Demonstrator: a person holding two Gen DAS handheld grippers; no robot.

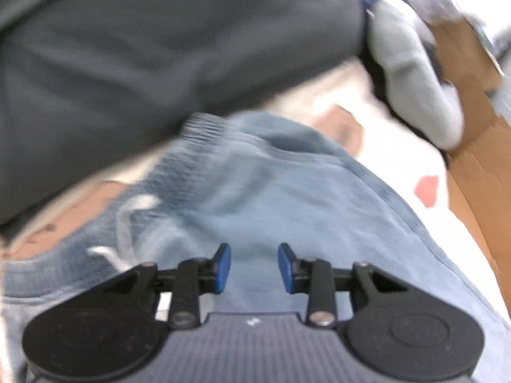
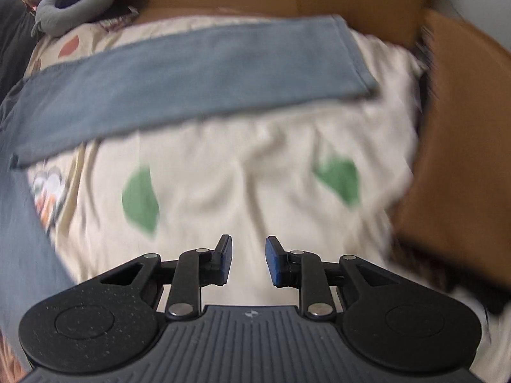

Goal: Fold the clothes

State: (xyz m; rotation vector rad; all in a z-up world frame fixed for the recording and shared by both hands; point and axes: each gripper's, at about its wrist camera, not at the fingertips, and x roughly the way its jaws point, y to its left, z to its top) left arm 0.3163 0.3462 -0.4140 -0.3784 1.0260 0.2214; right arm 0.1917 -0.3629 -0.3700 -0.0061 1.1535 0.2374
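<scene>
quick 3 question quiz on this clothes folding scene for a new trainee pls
1. True or false: the left tongs are clamped on the blue sweatpants.
2. In the right wrist view, what lies under the right tongs? A) a wooden floor B) a cream sheet with green leaf prints C) a dark grey garment
3. What colour is the drawstring at the waistband of the sweatpants?

Key
1. False: both pairs of tongs stand open with nothing between the pads.
2. B, the cream sheet; a pant leg lies across it further off.
3. White.
</scene>
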